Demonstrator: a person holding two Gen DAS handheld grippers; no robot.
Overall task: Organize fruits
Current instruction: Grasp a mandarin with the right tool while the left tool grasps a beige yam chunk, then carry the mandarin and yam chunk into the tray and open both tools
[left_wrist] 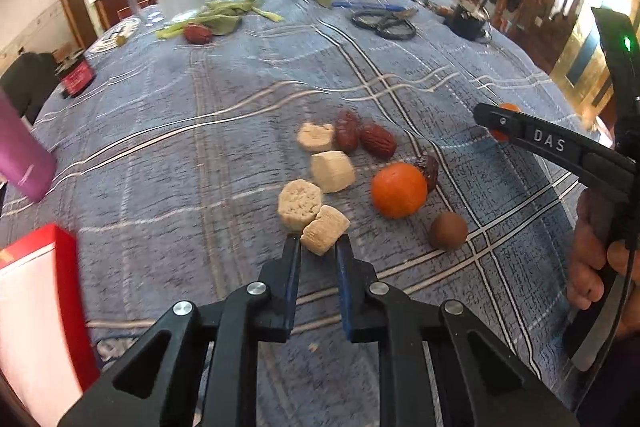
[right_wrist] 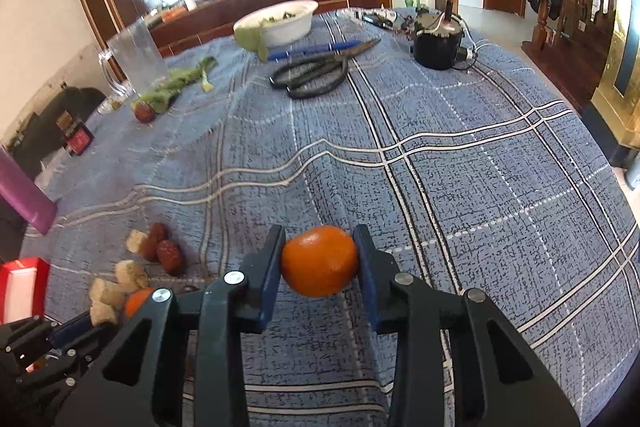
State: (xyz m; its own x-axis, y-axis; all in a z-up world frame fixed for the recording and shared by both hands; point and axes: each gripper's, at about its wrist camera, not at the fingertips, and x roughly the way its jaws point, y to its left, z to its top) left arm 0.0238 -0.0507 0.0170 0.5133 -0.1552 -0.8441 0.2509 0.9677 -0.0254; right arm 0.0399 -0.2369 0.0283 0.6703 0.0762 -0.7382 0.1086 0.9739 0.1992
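Clamping a small orange (right_wrist: pixel 319 261) between its blue pads, the right gripper (right_wrist: pixel 320 259) holds the fruit by its sides above the blue plaid cloth (right_wrist: pixel 460 167) that covers the counter; whether the fruit is lifted clear or touches the cloth, I cannot tell. The left gripper (left_wrist: pixel 319 251) is partly open, its fingertips on either side of a pale beige chunk (left_wrist: pixel 325 229) without closing on it.

Just beyond that chunk lie three more pale chunks (left_wrist: pixel 299 203), two wrinkled red dates (left_wrist: pixel 378 140), a second orange (left_wrist: pixel 399 189) with a dark date (left_wrist: pixel 429 171) touching it, and a brown round fruit (left_wrist: pixel 449 231) a little apart. Further off sit black scissors (right_wrist: pixel 310 75), a blue pen (right_wrist: pixel 312 50), a white bowl (right_wrist: pixel 280 21) and a glass jug (right_wrist: pixel 136 61), with another red date (right_wrist: pixel 144 111) beside green leaves (right_wrist: pixel 176 85).

The held orange is round and smooth, so a loose squeeze could let it roll out; too hard a squeeze could bruise it. The beige chunk looks crumbly and may break if the left gripper closes on it. The two grippers work close together, so they could knock into each other or scatter the cluster.
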